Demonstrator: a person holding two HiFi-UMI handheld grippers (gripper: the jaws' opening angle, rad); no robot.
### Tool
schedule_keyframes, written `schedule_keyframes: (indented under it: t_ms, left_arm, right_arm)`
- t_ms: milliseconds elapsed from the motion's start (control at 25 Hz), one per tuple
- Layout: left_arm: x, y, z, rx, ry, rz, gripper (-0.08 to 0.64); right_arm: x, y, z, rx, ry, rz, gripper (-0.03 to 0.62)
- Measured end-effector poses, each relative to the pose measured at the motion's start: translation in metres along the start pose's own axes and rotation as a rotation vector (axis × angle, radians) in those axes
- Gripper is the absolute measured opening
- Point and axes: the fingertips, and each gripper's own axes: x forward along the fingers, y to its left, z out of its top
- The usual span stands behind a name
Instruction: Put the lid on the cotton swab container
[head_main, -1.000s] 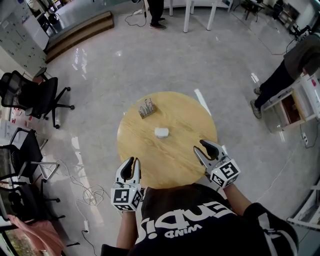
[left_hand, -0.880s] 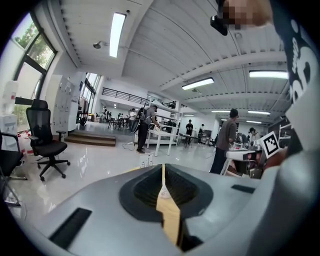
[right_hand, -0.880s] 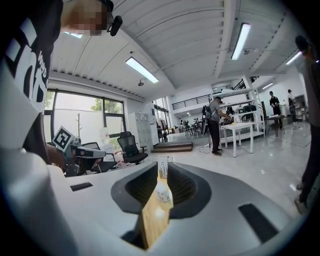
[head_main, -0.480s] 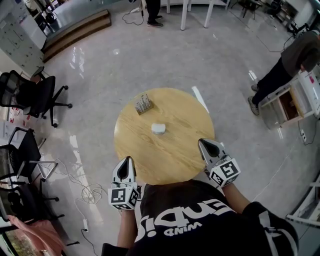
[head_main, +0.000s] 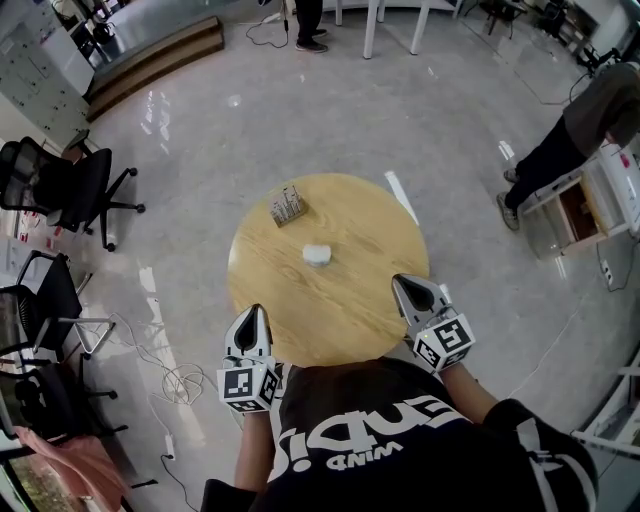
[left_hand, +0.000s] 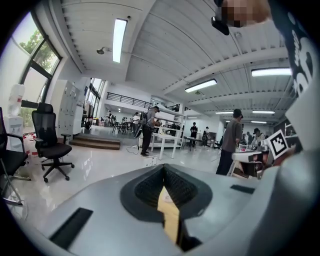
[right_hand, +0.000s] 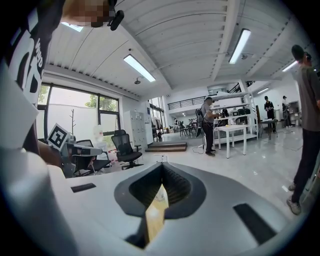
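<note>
Pale glossy floor (head_main: 200, 140) spreads around a round wooden table (head_main: 350, 320) in the head view, with black office chairs (head_main: 60, 190) at the left edge. On that table we see the cotton swab container (head_main: 288, 207), a small clear box with thin sticks standing in it, near the far left rim. The lid (head_main: 317, 255), a small white rounded piece, lies apart from it toward the table's middle. Both sit well away from our tools. The left gripper (head_main: 250, 322) is at the near left rim and the right gripper (head_main: 405, 288) at the near right rim. Each tapers to a single point and carries a cube with black and white square markers. White lettering on our black shirt (head_main: 400, 440) appears upside down; its smaller line seems to read WIND, and the larger one we cannot read surely. From the left gripper view, we see its jaws clenched together with nothing between them, only a sliver of the wooden top showing below the ribbed pads. From the right gripper view, we see the same: jaws pressed tight and empty, a strip of wood beneath, and a white bench (right_hand: 232, 131) far across the hall.
</note>
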Motion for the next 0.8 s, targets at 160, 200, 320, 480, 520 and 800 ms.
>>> schedule_keyframes:
  t_ms: [160,200,320,480,520,800]
  left_arm:
    - [0.002,0.002,-0.002,0.002,0.008,-0.002,0.012]
    - [0.003,0.002,-0.003,0.002,0.011,-0.002,0.012]
    - [0.005,0.002,-0.002,0.000,0.014,-0.002,0.012]
    - [0.006,-0.001,-0.002,0.004,0.014,-0.002,0.012]
    - [0.006,-0.001,-0.002,0.005,0.014,-0.002,0.011]
    - [0.007,-0.004,-0.004,0.000,0.021,-0.005,0.012]
  right_arm:
    - [0.006,0.002,-0.001,-0.005,-0.001,0.004,0.003]
    - [0.008,0.002,-0.001,-0.006,-0.001,0.004,0.003]
    - [0.010,0.003,-0.001,-0.011,0.001,0.006,0.003]
    - [0.011,0.003,-0.001,-0.022,0.001,0.007,0.003]
    - [0.012,0.004,-0.001,-0.022,0.002,0.008,0.003]
    - [0.014,0.006,-0.002,-0.021,0.007,0.018,0.003]
